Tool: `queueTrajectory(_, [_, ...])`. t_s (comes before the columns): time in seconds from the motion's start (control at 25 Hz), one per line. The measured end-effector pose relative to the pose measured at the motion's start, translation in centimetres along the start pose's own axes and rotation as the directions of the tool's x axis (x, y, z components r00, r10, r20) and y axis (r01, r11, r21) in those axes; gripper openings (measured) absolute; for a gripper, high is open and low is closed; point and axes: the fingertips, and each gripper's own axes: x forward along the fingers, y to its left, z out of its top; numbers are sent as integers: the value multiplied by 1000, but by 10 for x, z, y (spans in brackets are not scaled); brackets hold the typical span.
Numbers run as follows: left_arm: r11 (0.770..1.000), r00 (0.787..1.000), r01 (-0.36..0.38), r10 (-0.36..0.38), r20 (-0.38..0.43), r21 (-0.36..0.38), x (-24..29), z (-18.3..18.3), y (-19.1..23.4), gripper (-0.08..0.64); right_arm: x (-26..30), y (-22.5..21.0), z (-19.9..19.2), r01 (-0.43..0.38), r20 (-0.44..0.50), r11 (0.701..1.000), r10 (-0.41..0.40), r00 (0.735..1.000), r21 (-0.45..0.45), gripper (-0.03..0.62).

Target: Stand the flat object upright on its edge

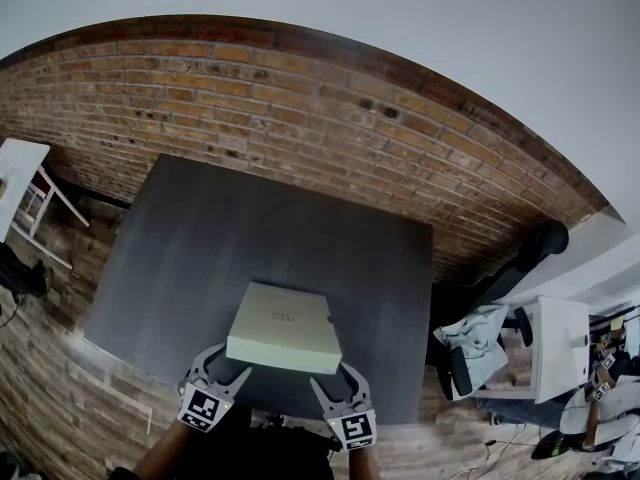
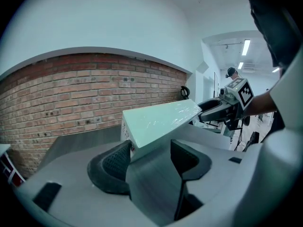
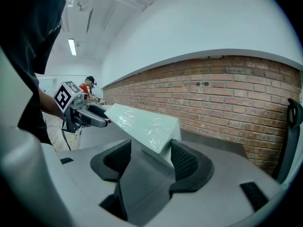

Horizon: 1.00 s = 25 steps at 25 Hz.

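A flat white box (image 1: pixel 283 324) wrapped in clear film lies on the dark grey table (image 1: pixel 200 238), its near long edge by the table's front edge. My left gripper (image 1: pixel 222 366) is at the box's near left corner and my right gripper (image 1: pixel 335 380) at its near right corner. Both stand open. The left gripper view has the box corner (image 2: pixel 156 122) between the spread jaws, against the left pad (image 2: pixel 115 162). The right gripper view has the other corner (image 3: pixel 147 126) touching the right pad (image 3: pixel 184 162). I cannot tell whether the near edge is lifted off the table.
A brick wall (image 1: pixel 300 118) runs behind the table. A white stand (image 1: pixel 25 193) is at the left. Office chairs and a white desk (image 1: pixel 560 348) with clutter are at the right. A person (image 3: pixel 87 86) stands far off in the room.
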Motion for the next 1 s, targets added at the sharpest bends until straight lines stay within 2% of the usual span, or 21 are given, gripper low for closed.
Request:
queueTrajectory(0.64, [999,999,-22,20,44,34,-8,20,8,256,-6,-2,21,28,40,1000,-28,999,-7,262])
queueTrajectory(1.0, [998,996,-35,31,79,46,-16,30,10,256,-12,-2,30,51,65,999,-50,997,-16,232])
